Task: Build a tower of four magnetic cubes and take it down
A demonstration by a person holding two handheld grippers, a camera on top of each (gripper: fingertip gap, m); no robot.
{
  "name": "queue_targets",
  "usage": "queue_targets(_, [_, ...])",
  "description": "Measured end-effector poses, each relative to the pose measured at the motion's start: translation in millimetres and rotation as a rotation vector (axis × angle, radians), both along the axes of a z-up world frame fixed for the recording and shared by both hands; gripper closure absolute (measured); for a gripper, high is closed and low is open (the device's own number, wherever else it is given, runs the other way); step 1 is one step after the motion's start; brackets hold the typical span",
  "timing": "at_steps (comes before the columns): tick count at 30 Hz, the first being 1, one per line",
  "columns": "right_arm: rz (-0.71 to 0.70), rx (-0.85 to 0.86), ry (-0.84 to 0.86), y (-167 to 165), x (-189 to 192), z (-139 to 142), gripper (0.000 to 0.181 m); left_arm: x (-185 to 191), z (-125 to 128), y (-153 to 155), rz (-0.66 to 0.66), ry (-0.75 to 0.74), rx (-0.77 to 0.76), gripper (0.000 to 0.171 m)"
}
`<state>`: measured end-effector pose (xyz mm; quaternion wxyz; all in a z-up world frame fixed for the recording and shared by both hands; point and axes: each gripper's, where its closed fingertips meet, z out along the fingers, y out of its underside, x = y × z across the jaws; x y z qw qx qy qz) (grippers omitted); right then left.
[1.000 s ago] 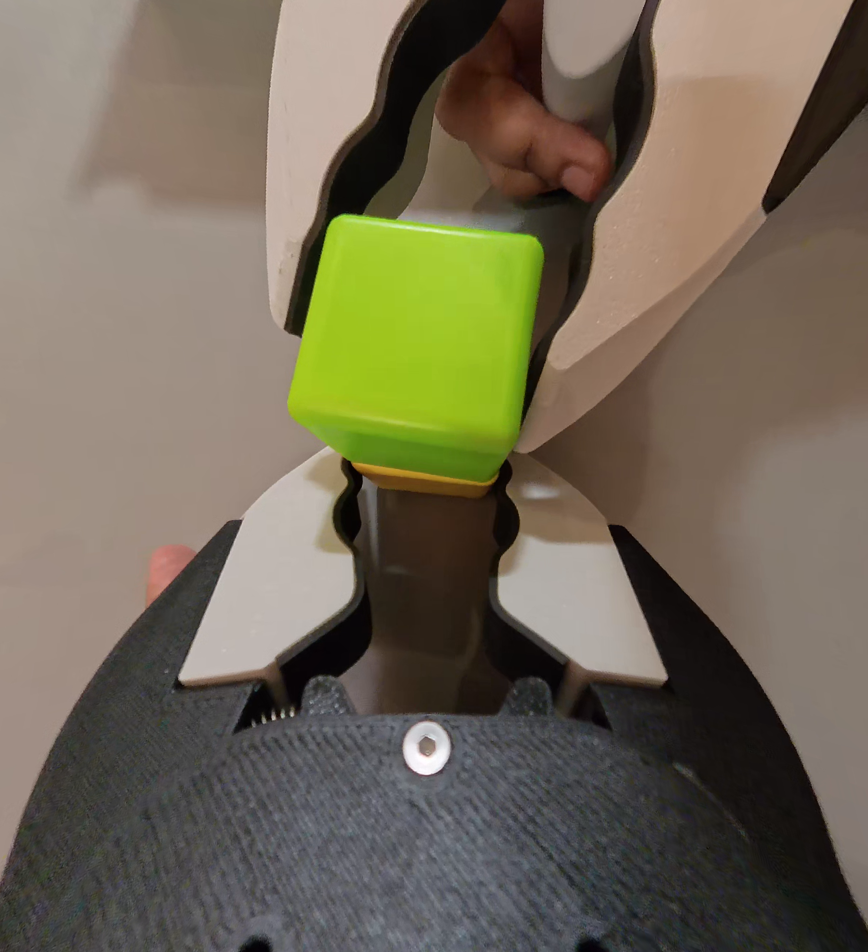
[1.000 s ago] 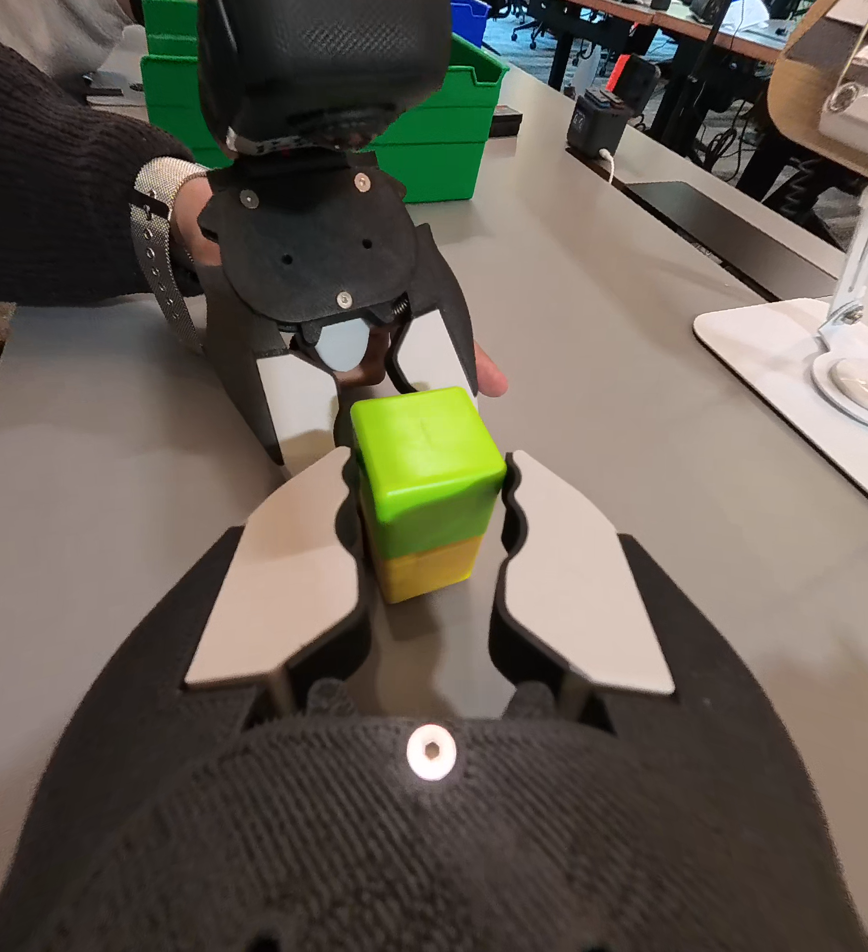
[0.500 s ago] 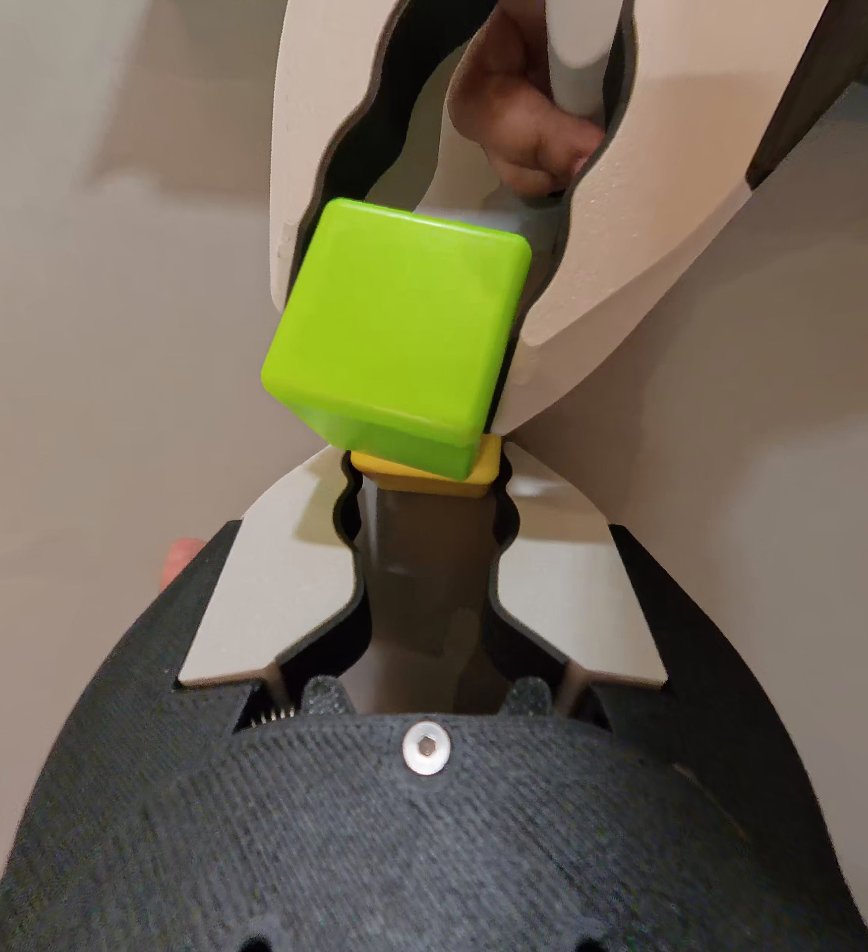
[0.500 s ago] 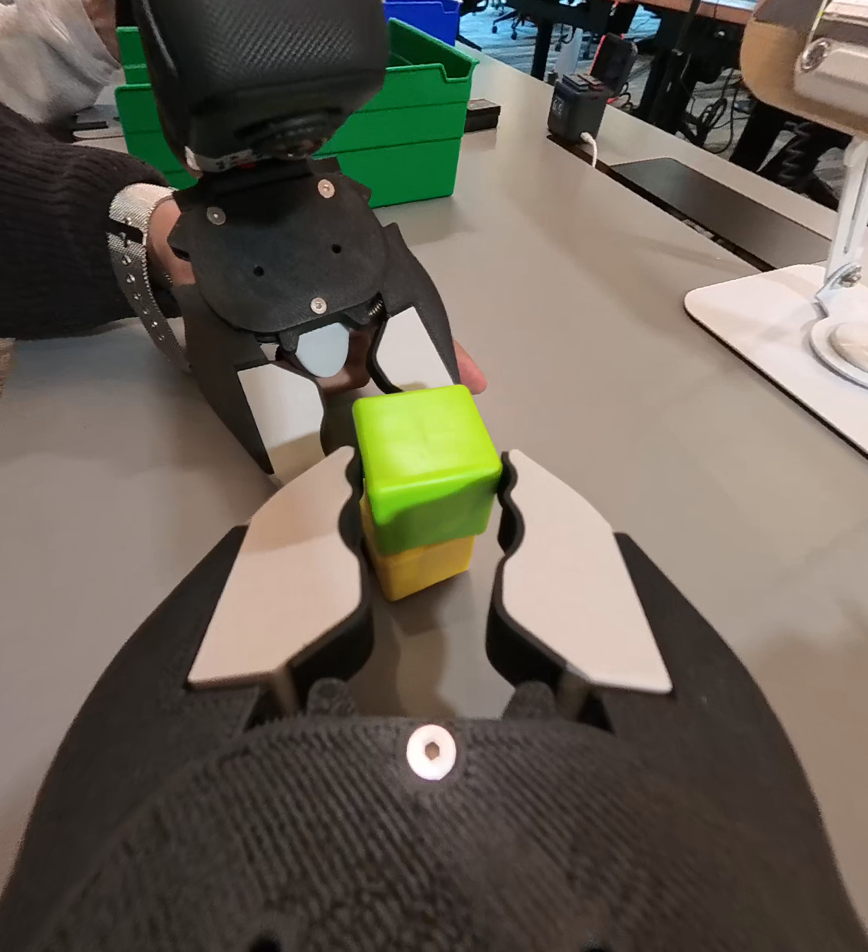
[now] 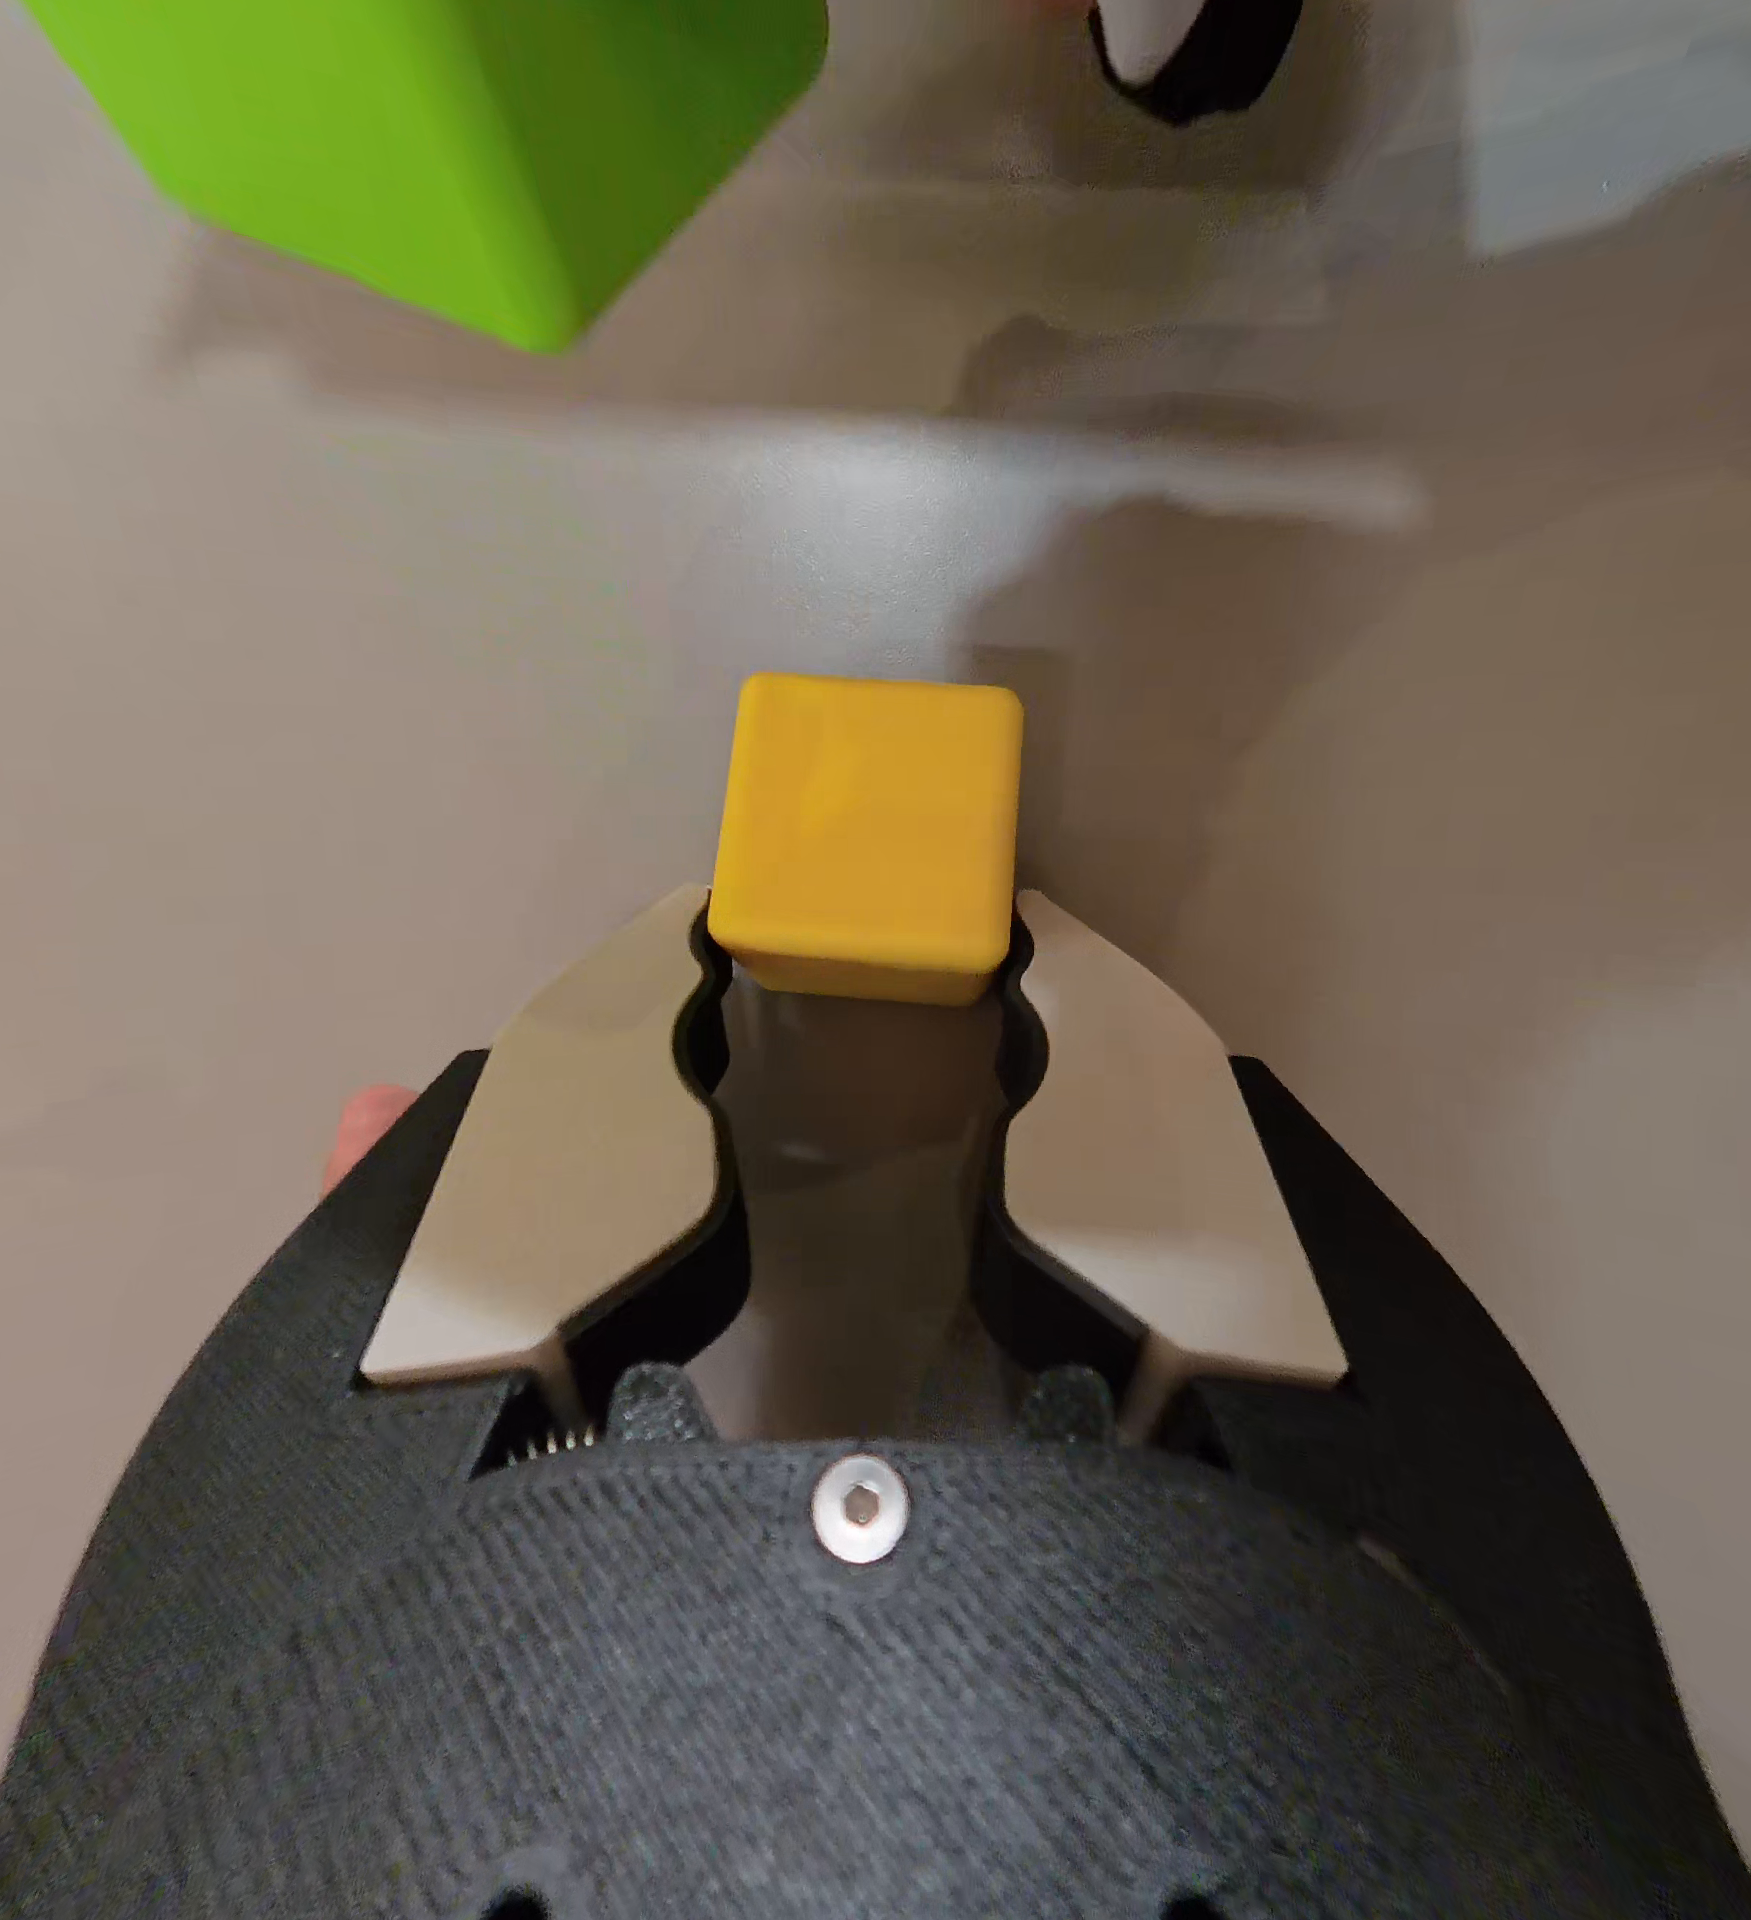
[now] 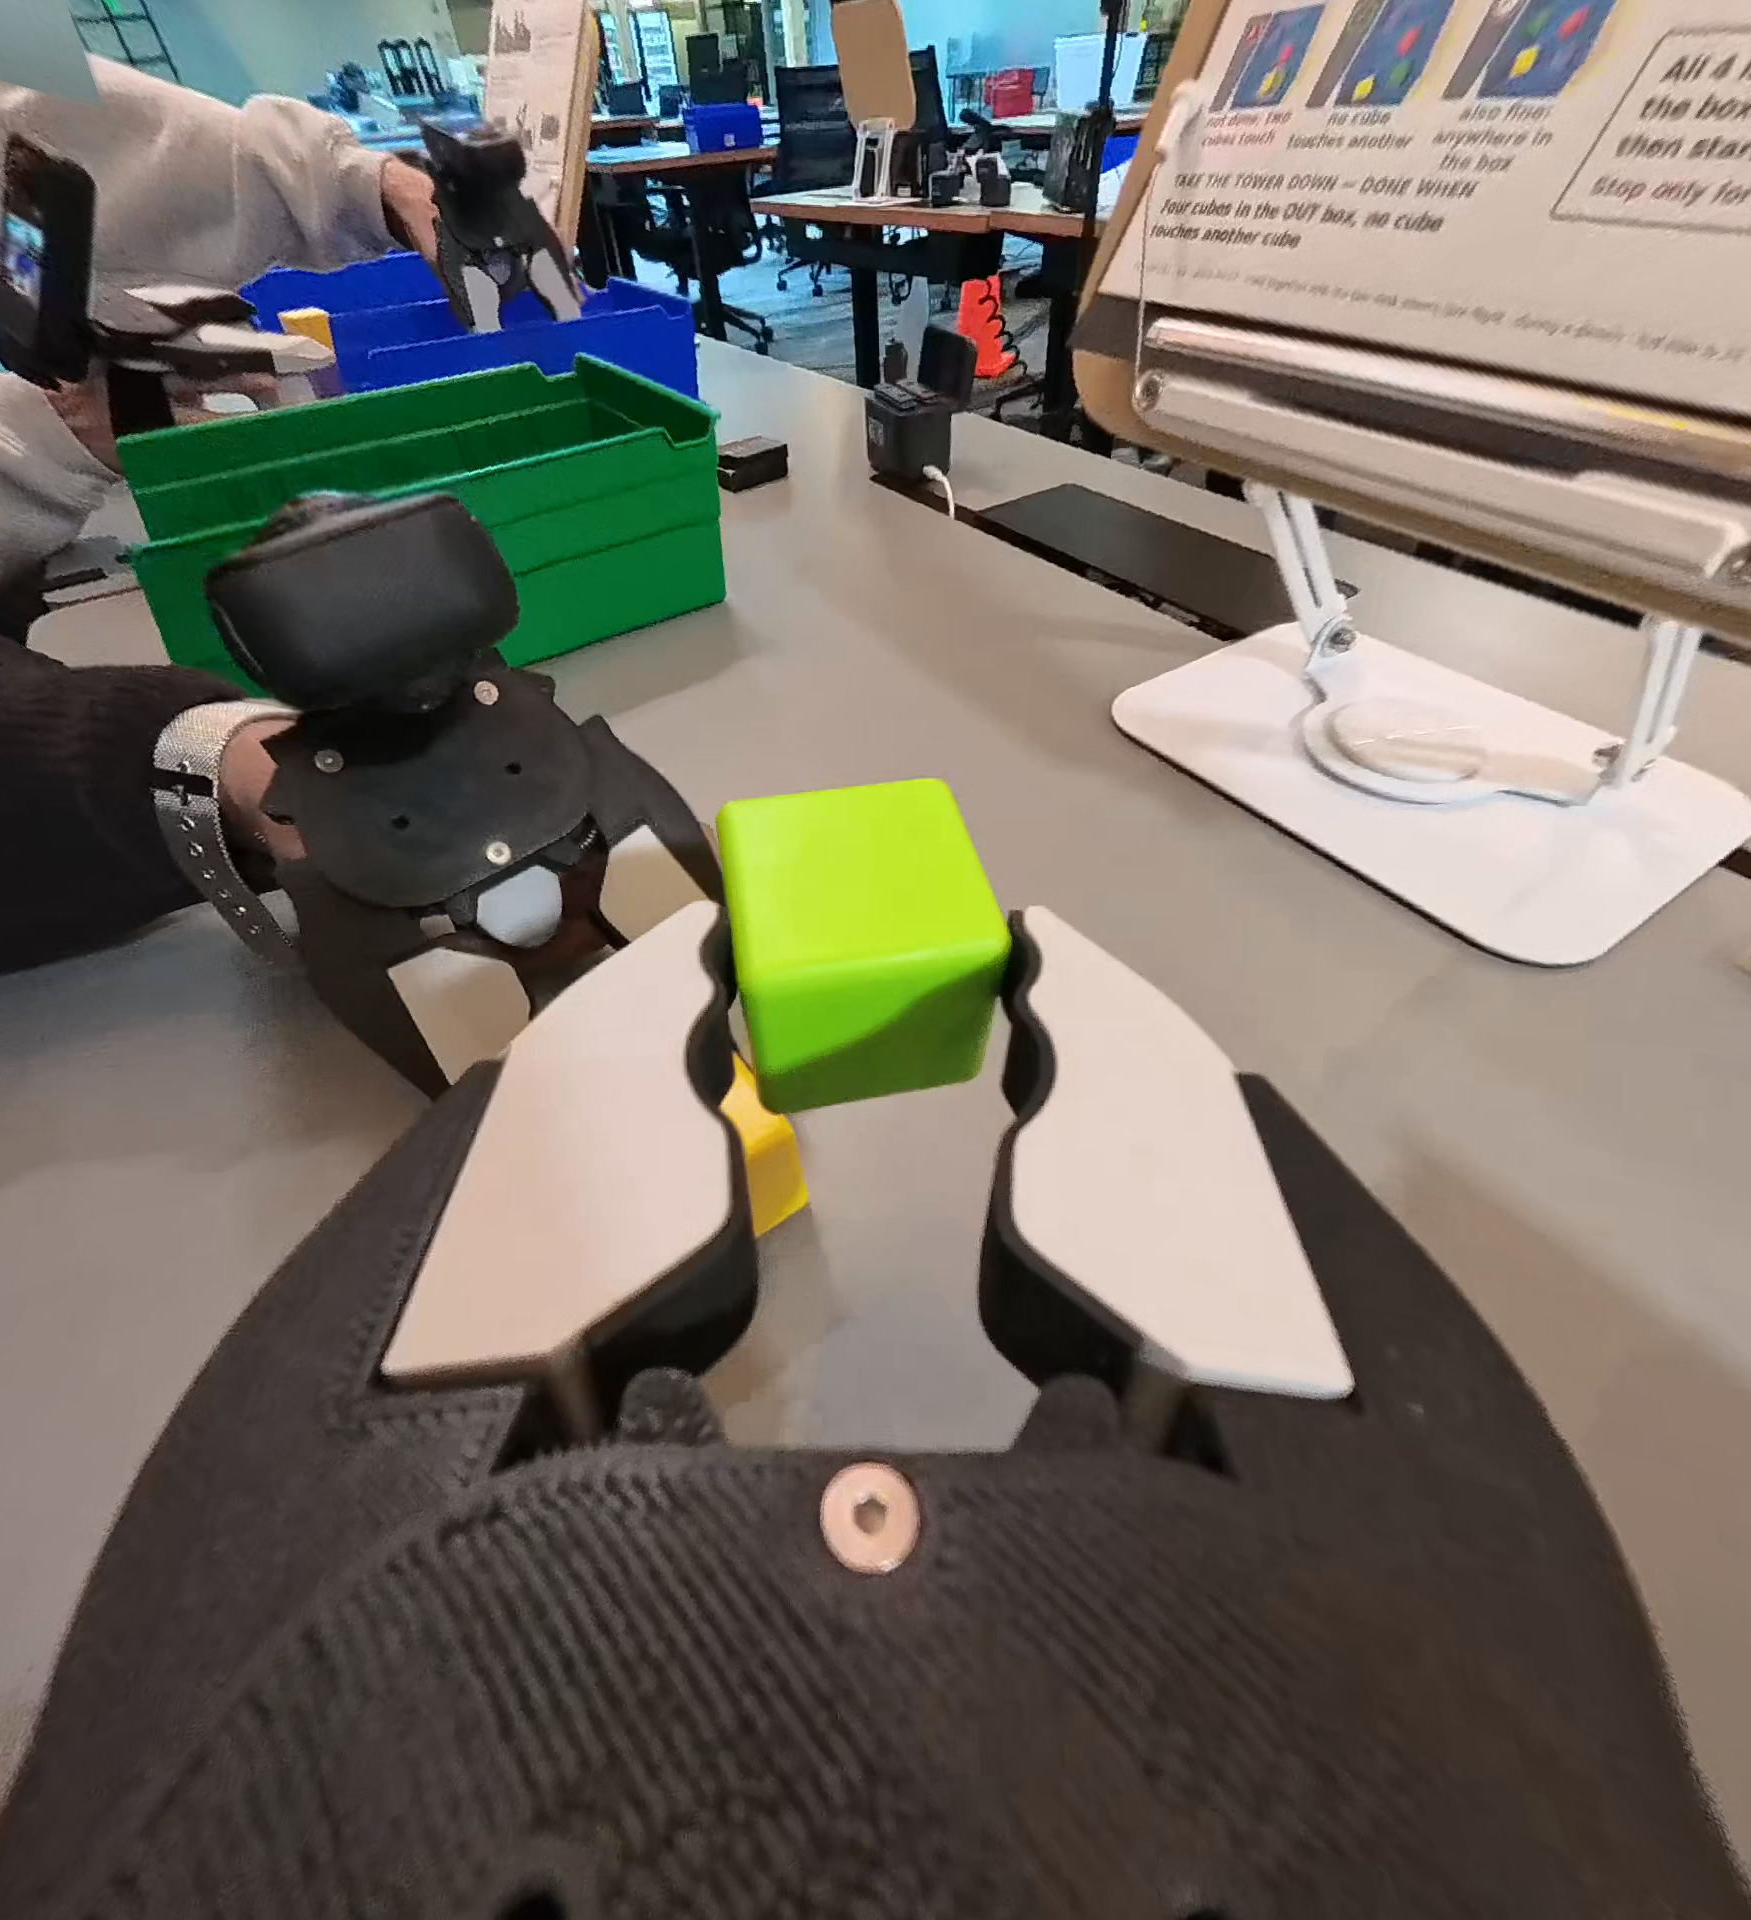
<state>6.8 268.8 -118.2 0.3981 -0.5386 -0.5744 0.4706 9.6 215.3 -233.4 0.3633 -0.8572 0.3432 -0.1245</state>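
My left gripper (image 5: pixel 858 935) points down at the grey table (image 5: pixel 227 831) and is shut on a yellow cube (image 5: pixel 863 831), its fingertips pressed against the cube's two sides. My right gripper (image 6: pixel 863 935) is shut on a lime green cube (image 6: pixel 855 935) and holds it tilted in the air, above and to the right of the yellow cube (image 6: pixel 767 1153), which peeks out behind its left finger. The green cube also shows at the top left of the left wrist view (image 5: pixel 435 135). The left gripper's black body (image 6: pixel 414 800) and a dark-sleeved arm sit left of the cubes.
Stacked green bins (image 6: pixel 435 488) and a blue bin (image 6: pixel 518 332) stand at the back left. A white stand (image 6: pixel 1422 810) holding a printed board is at the right. A black box with a cable (image 6: pixel 907 426) lies beyond. Another person works with grippers behind the bins. The grippers' ends are close to 12 cm from one another.
The green cube was sitting on the yellow one; my right gripper has tilted it and lifted it off, up and away. The left gripper stays on the yellow cube.
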Motion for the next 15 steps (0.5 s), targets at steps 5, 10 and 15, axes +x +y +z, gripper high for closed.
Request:
queue_targets(5, [0.02, 0.072, -0.049, 4, 9, 15, 0.131, 0, 0, 0, 0.0, 0.001, -0.001, 0.121])
queue_targets(10, [0.169, 0.245, -0.013, -9, 34, 37, 0.131, 0, -1, 0, 0.0, 0.001, -0.004, 0.121])
queue_targets(15, [0.119, 0.39, -0.072, 18, 63, 50, 0.131, 0, -1, 0, 0.0, 0.005, -0.005, 0.122])
